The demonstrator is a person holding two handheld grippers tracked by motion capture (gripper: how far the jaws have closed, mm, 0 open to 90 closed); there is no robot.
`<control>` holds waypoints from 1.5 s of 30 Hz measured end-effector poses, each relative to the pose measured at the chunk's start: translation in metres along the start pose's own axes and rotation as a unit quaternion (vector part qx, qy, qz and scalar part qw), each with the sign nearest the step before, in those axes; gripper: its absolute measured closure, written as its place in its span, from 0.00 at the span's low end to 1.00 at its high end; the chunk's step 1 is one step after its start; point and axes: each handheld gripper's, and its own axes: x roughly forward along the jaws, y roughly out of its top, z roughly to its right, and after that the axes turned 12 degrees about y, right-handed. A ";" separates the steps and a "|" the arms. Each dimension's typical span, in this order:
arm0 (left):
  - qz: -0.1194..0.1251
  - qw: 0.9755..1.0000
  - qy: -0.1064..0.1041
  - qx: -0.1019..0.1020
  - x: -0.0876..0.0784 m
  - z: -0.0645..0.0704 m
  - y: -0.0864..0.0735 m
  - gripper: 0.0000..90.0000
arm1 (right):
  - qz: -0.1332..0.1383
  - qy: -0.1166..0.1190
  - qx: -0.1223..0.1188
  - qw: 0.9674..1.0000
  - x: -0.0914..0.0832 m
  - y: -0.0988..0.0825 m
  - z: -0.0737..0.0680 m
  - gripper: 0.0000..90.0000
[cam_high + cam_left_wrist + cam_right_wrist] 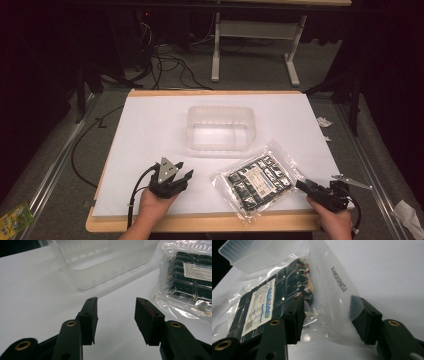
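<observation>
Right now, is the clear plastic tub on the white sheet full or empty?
Empty. The clear plastic tub shows only its bare see-through floor, and the sealed bag of dark pieces lies outside it.

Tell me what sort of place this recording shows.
Probably a lab recording station: a work table covered in white, dark curtains around it, loose cables on the floor behind and a white bench frame.

High view looks down from above; both gripper views sit low and close, sharing the bag (258, 180) and tub (220, 127).
</observation>
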 end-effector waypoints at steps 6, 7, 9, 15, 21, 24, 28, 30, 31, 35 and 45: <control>0.000 1.000 0.002 -0.003 -0.004 -0.002 -0.002 0.59 | 0.010 0.008 0.030 0.999 0.002 0.001 0.004 0.80; 0.000 1.000 0.002 -0.003 -0.004 -0.002 -0.002 0.59 | 0.008 0.003 0.028 1.000 0.002 0.001 0.005 0.82; -0.002 1.000 0.001 -0.003 -0.004 -0.002 -0.002 0.59 | 0.000 -0.008 0.005 1.000 0.003 0.001 0.002 0.87; -0.004 1.000 -0.001 0.004 -0.004 0.000 -0.003 0.59 | 0.006 -0.010 -0.034 0.999 0.003 0.005 -0.010 1.00; 0.000 1.000 -0.005 0.000 -0.005 0.000 -0.002 0.58 | 0.048 -0.024 -0.060 0.997 -0.010 0.015 -0.016 1.00; 0.001 1.000 -0.008 -0.001 -0.006 0.000 -0.002 0.58 | 0.075 -0.025 -0.074 0.994 -0.021 0.022 -0.021 1.00; 0.002 1.000 -0.011 0.002 -0.006 0.002 -0.002 0.58 | 0.101 -0.030 -0.128 0.986 -0.037 0.032 -0.036 1.00; 0.003 1.000 -0.013 0.004 -0.006 0.002 -0.002 0.57 | 0.108 -0.029 -0.146 0.983 -0.041 0.034 -0.044 1.00; 0.003 1.000 -0.013 0.004 -0.006 0.002 -0.002 0.57 | 0.111 -0.029 -0.155 0.981 -0.043 0.035 -0.048 1.00; 0.008 1.000 -0.013 0.003 -0.008 0.003 -0.001 0.57 | 0.119 -0.019 -0.191 0.974 -0.051 0.038 -0.063 1.00; 0.016 1.000 -0.011 0.001 -0.010 0.002 0.000 0.57 | 0.137 0.018 -0.249 0.959 -0.058 0.042 -0.099 1.00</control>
